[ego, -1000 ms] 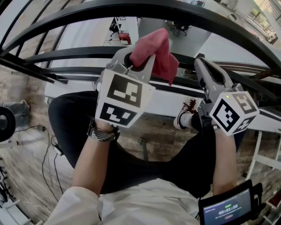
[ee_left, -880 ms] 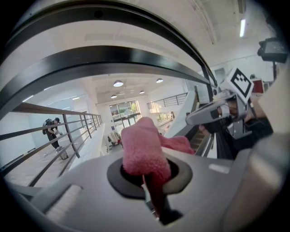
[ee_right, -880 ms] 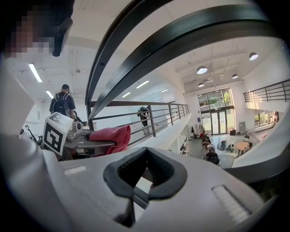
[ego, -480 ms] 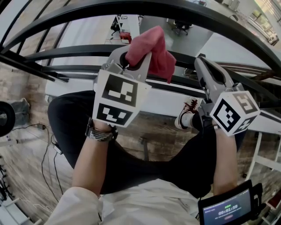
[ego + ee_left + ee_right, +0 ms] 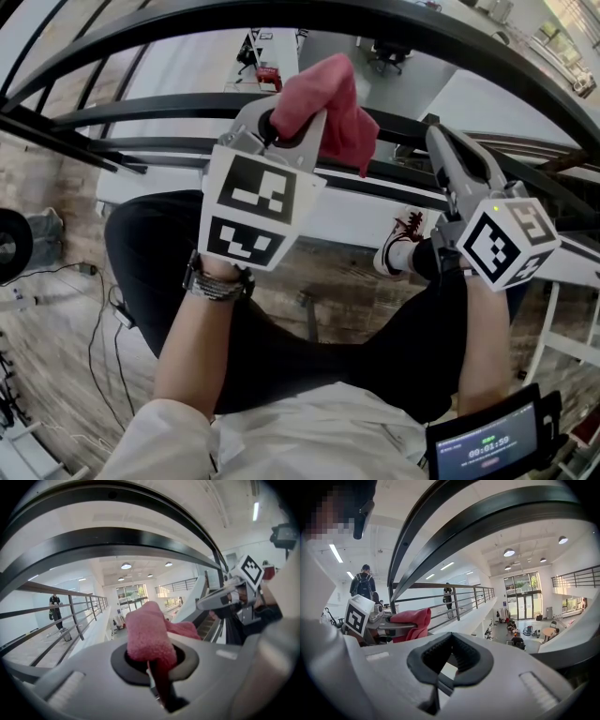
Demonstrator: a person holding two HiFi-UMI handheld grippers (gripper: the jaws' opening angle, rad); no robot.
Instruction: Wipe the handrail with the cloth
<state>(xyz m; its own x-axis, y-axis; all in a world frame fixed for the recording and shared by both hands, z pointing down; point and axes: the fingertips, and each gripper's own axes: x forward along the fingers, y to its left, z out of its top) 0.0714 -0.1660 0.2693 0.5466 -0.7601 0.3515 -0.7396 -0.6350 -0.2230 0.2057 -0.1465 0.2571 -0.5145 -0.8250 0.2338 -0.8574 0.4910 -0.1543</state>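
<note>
A pink cloth (image 5: 326, 105) sticks up from my left gripper (image 5: 289, 131), which is shut on it just below the black curved handrail (image 5: 441, 33). In the left gripper view the cloth (image 5: 146, 634) bulges out of the jaws, and the handrail (image 5: 117, 538) arcs overhead without touching it. My right gripper (image 5: 439, 142) is to the right at about the same height, jaws shut with nothing between them. Seen from the right gripper view, the cloth (image 5: 412, 619) lies to the left, and the handrail (image 5: 487, 522) sweeps above.
Lower black rails (image 5: 141, 112) run under the handrail, with an open drop to a floor far below. A screen device (image 5: 487, 448) sits on the right forearm. Cables (image 5: 98, 319) lie on the wooden floor. A person (image 5: 55, 609) stands by a far railing.
The left gripper with the cloth has edged slightly up toward the handrail. The right gripper has drifted a little to the right and down.
</note>
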